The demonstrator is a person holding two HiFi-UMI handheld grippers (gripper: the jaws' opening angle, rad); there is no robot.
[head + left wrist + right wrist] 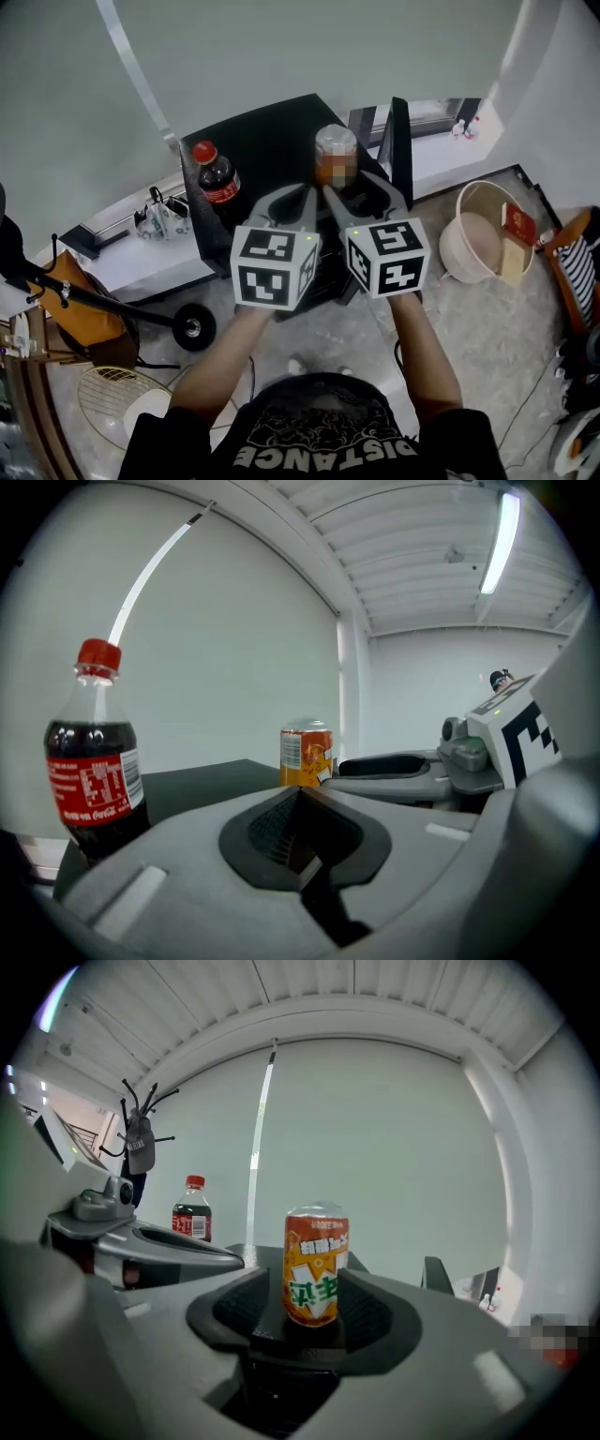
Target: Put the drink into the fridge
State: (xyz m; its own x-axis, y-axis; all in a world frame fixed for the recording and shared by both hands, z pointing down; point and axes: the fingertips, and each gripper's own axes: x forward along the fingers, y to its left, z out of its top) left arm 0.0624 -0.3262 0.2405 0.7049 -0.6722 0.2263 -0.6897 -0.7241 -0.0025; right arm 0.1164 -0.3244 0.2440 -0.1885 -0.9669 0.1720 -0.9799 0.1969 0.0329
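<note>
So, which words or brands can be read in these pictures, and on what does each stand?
"Coca-Cola": red label of the cola bottle.
"DISTANCE": the person's black shirt.
White characters on the orange can appear upside down and are not readable; its small print is too blurred.

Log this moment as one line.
left gripper: jaws shut, empty | right gripper: jaws open around orange metal drink can | can standing on black top

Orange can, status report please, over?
Left tool shut, empty. Right tool open around orange can, not gripping. Can stands on black surface. Cola bottle apart, not blocking.
</note>
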